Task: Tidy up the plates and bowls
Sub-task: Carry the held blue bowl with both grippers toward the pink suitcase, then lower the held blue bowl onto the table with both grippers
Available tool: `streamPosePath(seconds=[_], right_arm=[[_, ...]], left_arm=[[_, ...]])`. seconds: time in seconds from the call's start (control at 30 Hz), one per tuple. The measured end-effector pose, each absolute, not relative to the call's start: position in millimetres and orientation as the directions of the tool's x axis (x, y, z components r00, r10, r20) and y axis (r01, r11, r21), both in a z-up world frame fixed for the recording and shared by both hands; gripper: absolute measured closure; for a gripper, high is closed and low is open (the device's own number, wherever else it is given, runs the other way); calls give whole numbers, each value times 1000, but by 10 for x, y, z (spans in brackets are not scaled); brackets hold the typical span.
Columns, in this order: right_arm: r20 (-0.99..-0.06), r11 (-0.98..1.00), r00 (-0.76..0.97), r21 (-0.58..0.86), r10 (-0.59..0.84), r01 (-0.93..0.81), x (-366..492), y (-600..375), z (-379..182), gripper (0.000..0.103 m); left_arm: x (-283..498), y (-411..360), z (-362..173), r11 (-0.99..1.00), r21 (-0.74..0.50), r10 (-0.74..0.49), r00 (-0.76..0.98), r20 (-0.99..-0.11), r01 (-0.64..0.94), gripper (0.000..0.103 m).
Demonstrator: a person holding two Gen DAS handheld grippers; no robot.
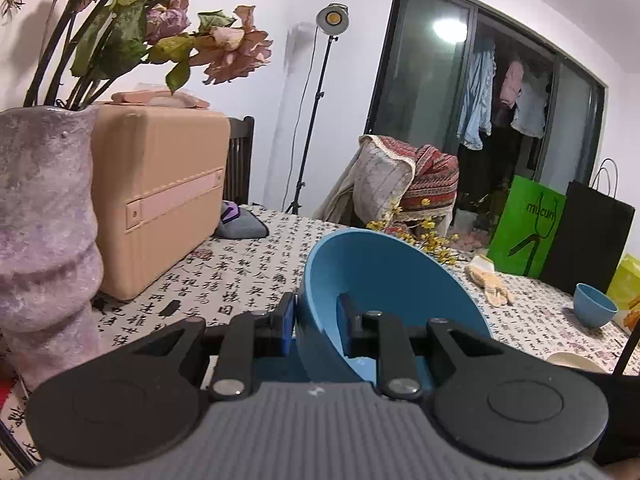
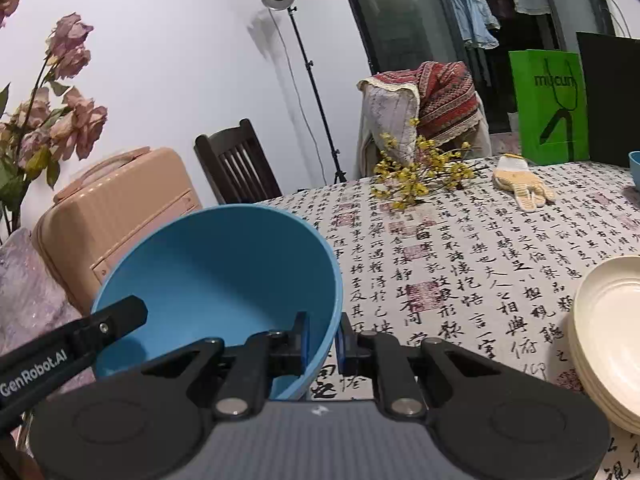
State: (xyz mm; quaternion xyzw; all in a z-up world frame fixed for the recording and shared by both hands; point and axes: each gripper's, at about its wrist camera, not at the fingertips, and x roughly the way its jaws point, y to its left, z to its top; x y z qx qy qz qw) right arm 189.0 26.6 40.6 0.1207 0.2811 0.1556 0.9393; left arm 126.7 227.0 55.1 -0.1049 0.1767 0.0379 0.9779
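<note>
Blue bowl [image 1: 384, 280] (tilted above the tablecloth [image 2: 460, 260]) is pinched by its rim in both left gripper [image 1: 316, 320] and right gripper [image 2: 324, 340].

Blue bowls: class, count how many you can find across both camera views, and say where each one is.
2. The large blue bowl is gripped on opposite sides of its rim by the left gripper and right gripper. The small blue bowl sits far right on the table. Others may be hidden.
</note>
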Motion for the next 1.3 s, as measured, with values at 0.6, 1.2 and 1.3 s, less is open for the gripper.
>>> streamPosePath(seconds=[0.6,1.2,1.3], right_arm=[[-508,921,773,288,380,-264,1915,426,365,90],[-529,928,764,241,370,-283,1885,518,277,90],[-536,930,761,233,366,-283,1879,535,261,90]], left_arm=[[1273,2363,510,974,-166,71,909,-410,-151,81],[1287,2397,403,973,-149,90,882,-462,-177,81],[1306,2402,390,973,-146,90,878,-470,-178,81]])
